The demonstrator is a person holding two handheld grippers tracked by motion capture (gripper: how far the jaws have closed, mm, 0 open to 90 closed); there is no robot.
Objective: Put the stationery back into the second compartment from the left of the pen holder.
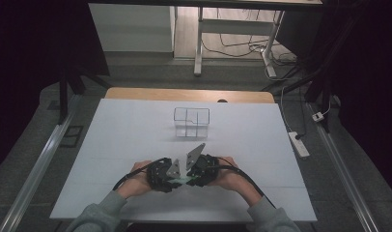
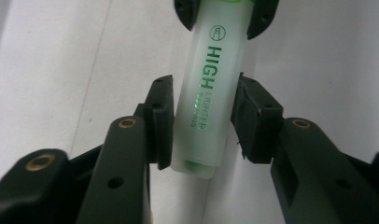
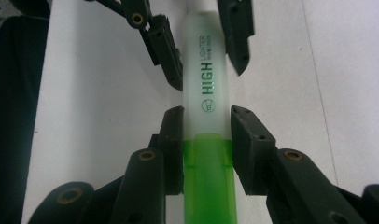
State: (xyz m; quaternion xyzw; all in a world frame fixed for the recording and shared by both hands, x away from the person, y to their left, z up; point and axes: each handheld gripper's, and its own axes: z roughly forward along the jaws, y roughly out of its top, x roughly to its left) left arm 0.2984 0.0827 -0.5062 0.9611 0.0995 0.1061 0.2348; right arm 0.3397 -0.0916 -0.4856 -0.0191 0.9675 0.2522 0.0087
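Both grippers meet near the front edge of the white table (image 1: 136, 130), and between them sits a green highlighter (image 3: 207, 140) (the barrel reads HIGH LIGHTER). The right gripper (image 3: 207, 149) clamps it at the seam where the frosted barrel meets the green cap. The left gripper (image 2: 201, 121) has its jaws against the barrel's other end, pads touching both sides. A wire basket (image 1: 191, 122) stands toward the table's middle, well apart.
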